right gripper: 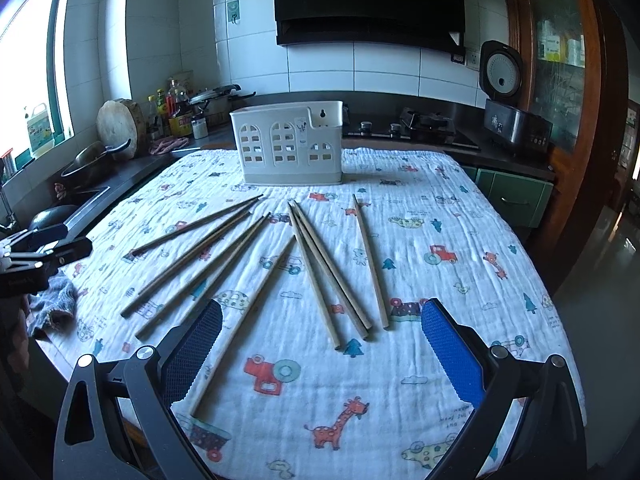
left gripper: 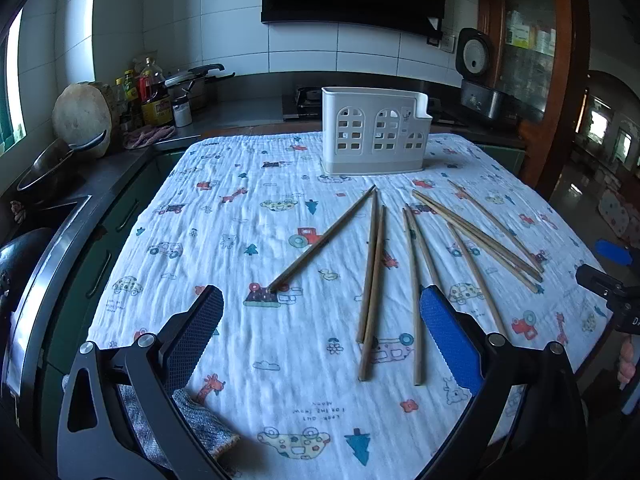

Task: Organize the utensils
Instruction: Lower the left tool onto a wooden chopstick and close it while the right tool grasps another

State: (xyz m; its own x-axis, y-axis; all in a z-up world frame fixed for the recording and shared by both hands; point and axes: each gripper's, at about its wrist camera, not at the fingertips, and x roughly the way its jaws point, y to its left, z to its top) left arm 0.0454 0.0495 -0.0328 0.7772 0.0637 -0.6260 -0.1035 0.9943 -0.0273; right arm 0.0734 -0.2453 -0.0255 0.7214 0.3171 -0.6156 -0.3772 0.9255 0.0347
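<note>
Chopsticks (right gripper: 316, 264) all lie loose on our cloth-covered bench (right gripper: 440, 216), white caddy (right gripper: 288, 144) apparently unfilled, left claw (left gripper: 322, 328) and right claw (right gripper: 322, 340) both spread apart, holding nothing.

white cloth (right gripper: 400, 216) with cartoon cars, giraffes and trees; tan wooden chopsticks (right gripper: 370, 260); white holder (right gripper: 288, 144); blue fingers (right gripper: 452, 348).
</note>
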